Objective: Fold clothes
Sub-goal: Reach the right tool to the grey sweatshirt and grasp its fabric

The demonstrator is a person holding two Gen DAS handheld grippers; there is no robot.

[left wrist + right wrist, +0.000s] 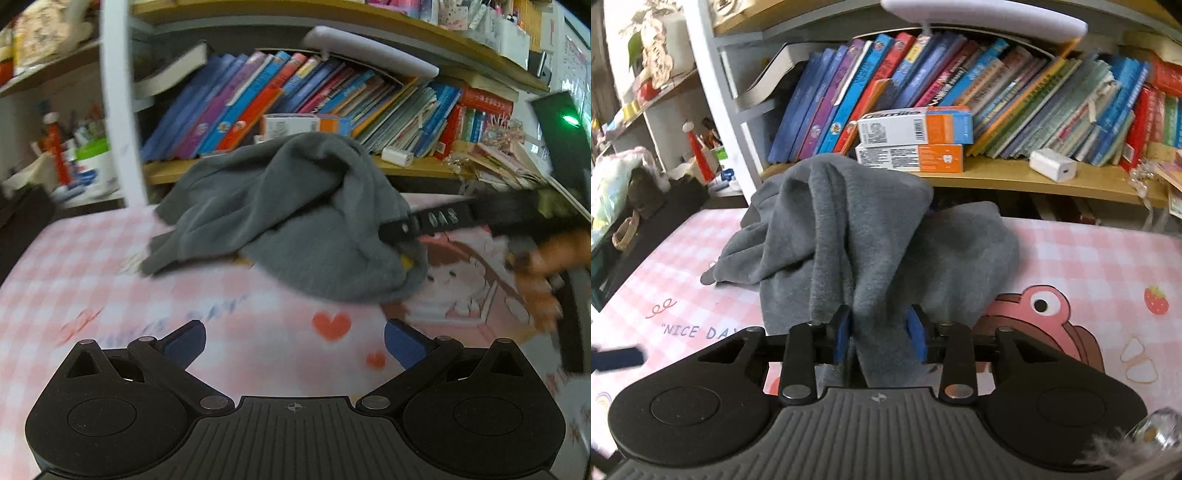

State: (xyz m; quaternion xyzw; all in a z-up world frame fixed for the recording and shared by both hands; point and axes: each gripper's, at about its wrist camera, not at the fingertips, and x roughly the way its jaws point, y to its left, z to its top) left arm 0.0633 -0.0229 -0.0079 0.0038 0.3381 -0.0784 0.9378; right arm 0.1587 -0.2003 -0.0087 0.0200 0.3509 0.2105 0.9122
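Step in hand looked like the first pick-up w/ the garment not yet spread: the grey garment sat bunched in a heap at frame centre in both views, on the pink checked mat, just in front of the bookshelf w/ its leaning books. The right gripper had its blue pads drawn in around a hanging fold of the grey cloth, pinching it; in the left wrist view the same tool reached in from the right edge into the heap's lower right side. The left gripper was at the bottom of its frame, pads wide apart w/ nothing between, over bare mat, short of the cloth. Judging from this, next move prob calls for the left tongs to take a second edge or corner so the piece can be pulled flat. Orientation: no clear long axis since it was crumpled; the mound peaked toward the shelf, w/ a loose flap trailing to the lower left in both views. Sleeves, collar or hem couldn't be told apart
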